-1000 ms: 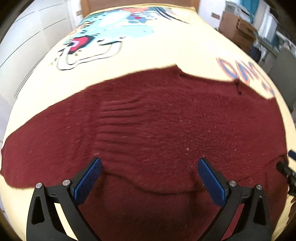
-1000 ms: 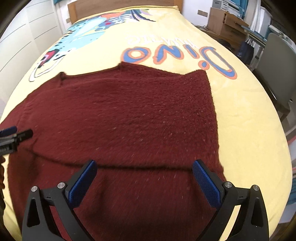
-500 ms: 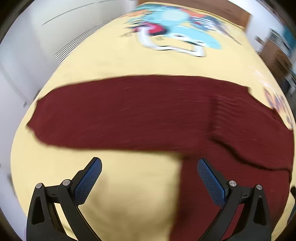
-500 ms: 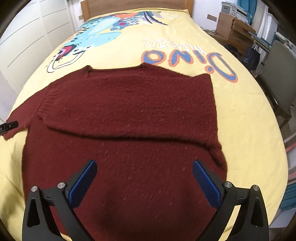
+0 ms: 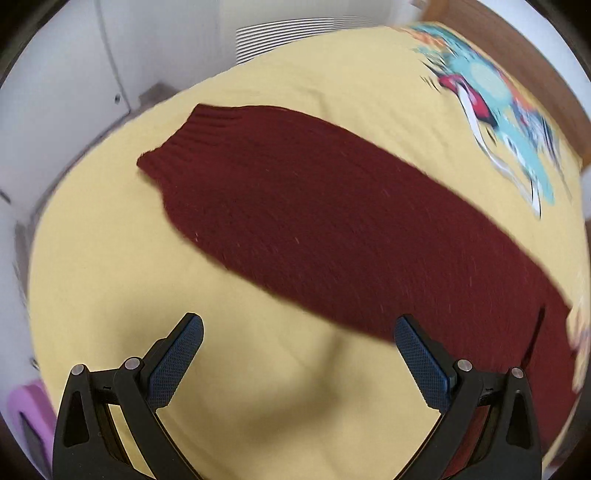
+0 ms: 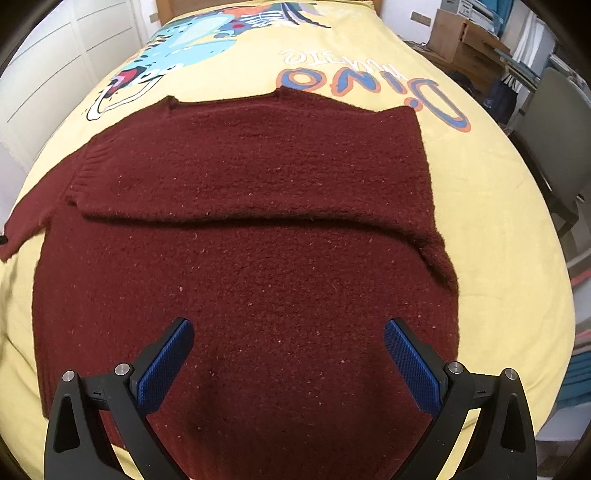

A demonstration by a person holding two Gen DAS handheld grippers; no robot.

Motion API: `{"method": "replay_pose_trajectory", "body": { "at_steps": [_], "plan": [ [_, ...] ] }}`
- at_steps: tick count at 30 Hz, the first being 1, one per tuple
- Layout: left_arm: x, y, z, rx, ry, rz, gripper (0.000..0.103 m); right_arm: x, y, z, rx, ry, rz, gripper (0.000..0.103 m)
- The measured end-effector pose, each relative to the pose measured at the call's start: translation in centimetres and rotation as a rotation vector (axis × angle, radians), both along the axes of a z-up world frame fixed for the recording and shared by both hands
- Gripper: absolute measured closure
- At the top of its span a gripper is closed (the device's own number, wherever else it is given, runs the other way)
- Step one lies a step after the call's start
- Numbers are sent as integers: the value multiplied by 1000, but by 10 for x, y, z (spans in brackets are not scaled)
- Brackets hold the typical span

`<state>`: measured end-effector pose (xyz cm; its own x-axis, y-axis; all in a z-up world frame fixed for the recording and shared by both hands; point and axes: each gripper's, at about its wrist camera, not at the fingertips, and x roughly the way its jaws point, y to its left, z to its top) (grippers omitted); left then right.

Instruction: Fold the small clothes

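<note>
left gripper (image 5: 298, 334): jaws wide, empty, over bare sheet (image 5: 229, 369); sleeve (image 5: 295, 206) just ahead | right gripper (image 6: 289, 339): jaws wide, empty; sweater (image 6: 251, 258) flat between and ahead of fingers, other sleeve folded across chest

Home bedroom, likely a child's room.

Bed with yellow bedspread (image 6: 491, 206) printed with a cartoon dinosaur (image 6: 192, 48) and "Dino" lettering (image 6: 373, 85); wooden headboard (image 6: 258, 4) at far end. White panelled wardrobe doors (image 6: 74, 62) along one side, also visible in left wrist view (image 5: 66, 85). Other side: wooden desk/drawer unit (image 6: 465, 40) with clutter, grey chair (image 6: 554, 140) just beside the bed. Dark red knit sweater (image 6: 251, 229) spread flat on the bedspread.
</note>
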<state>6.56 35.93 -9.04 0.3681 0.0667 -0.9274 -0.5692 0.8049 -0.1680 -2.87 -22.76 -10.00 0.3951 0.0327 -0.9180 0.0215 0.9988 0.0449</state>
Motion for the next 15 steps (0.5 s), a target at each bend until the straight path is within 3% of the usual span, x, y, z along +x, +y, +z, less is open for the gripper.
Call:
{"method": "replay_pose_trajectory", "body": {
  "at_steps": [3, 8, 15],
  "plan": [
    [5, 22, -3, -79, -15, 77, 1, 3, 0, 4, -10, 0, -2, 0],
    [5, 56, -11, -143, -12, 167, 1, 8, 1, 11, -24, -3, -2, 0],
    [6, 73, -23, -137, 28, 128, 2, 18, 2, 13, -35, 9, -5, 0]
  ]
}}
